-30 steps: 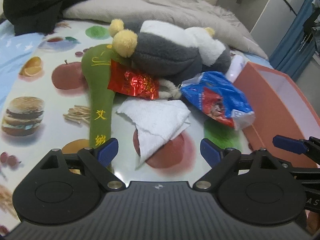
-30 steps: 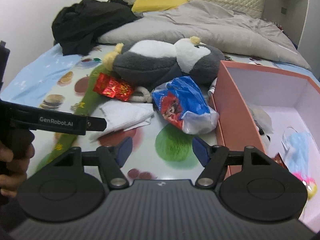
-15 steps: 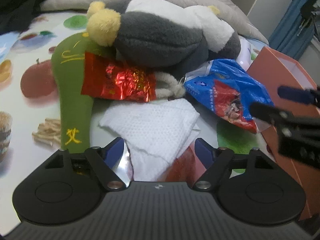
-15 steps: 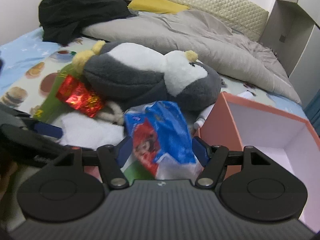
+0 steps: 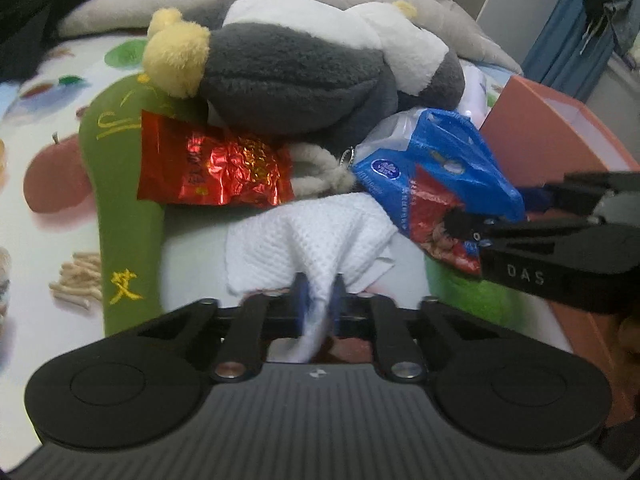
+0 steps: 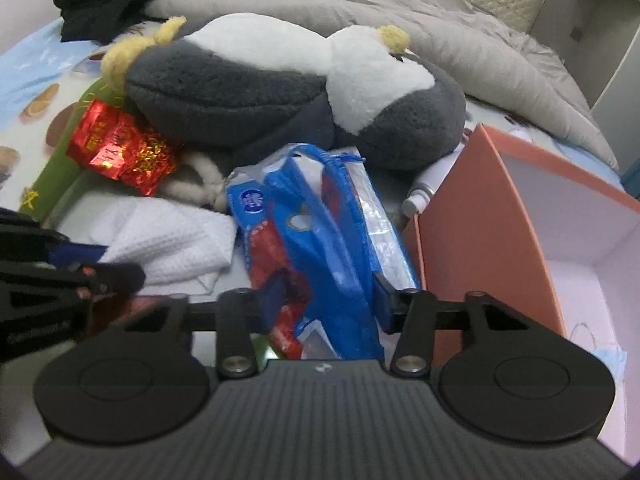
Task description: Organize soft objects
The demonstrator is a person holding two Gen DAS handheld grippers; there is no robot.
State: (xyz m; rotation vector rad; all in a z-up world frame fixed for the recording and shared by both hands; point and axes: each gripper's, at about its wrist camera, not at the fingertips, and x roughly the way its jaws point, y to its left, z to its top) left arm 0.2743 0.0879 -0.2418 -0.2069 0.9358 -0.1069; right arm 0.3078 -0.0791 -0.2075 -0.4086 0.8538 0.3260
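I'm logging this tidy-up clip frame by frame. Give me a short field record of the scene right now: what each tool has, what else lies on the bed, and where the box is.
left tool: jaws just closed, pinching the white cloth
right tool: jaws just closing, pressed on the blue bag
plush toy: lying behind cloth and bag, untouched
red foil packet: on the green cushion, against the plush toy
box: open, right of the blue bag
surface: printed bed sheet

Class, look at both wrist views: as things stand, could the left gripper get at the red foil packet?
Probably not right away. The left gripper has just closed on the white cloth. The red foil packet lies exposed beyond it, atop the green plush, so the path looks free once the cloth is released.
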